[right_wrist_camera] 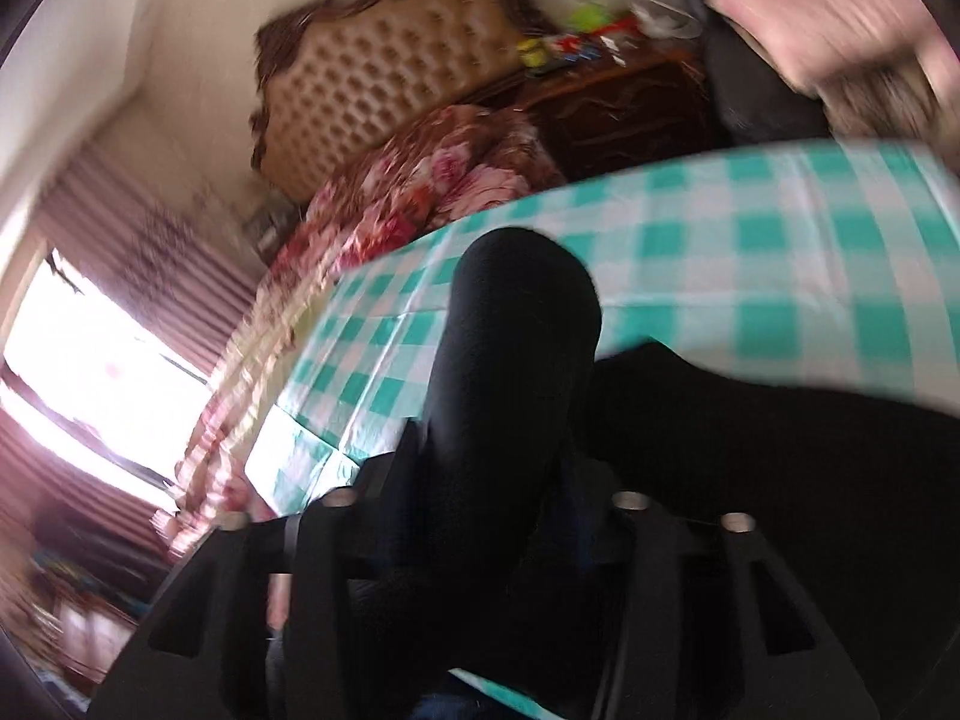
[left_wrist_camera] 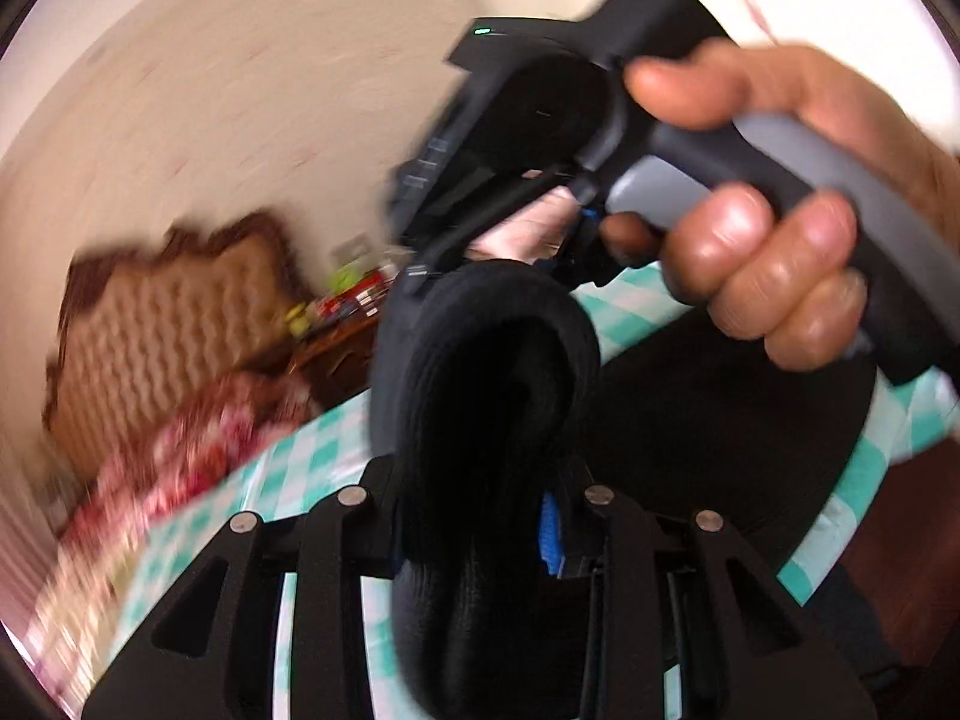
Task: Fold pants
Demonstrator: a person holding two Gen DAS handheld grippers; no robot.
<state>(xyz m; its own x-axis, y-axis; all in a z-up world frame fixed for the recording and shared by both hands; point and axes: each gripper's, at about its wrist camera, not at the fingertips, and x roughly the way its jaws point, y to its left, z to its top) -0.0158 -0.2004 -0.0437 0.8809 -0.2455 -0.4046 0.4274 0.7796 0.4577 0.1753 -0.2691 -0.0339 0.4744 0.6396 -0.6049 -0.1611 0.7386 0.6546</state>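
Observation:
The black pants (left_wrist_camera: pixel 720 420) lie on a table with a green and white checked cloth (left_wrist_camera: pixel 324 462). My left gripper (left_wrist_camera: pixel 492 480) is shut on a bunched fold of the pants (left_wrist_camera: pixel 498 372), lifted above the table. The other handheld gripper (left_wrist_camera: pixel 528 138) shows above it, held by a hand. In the right wrist view my right gripper (right_wrist_camera: pixel 498 480) is shut on another fold of the black pants (right_wrist_camera: pixel 516 360), raised over the checked cloth (right_wrist_camera: pixel 750 228). The rest of the pants (right_wrist_camera: pixel 780 468) trails to the right. Both views are blurred.
A bed with a tufted brown headboard (right_wrist_camera: pixel 384 72) and a floral blanket (right_wrist_camera: pixel 420 192) stands behind the table. A dark wooden nightstand (right_wrist_camera: pixel 624 114) carries small colourful items. A bright window with pink curtains (right_wrist_camera: pixel 108 360) is at the left.

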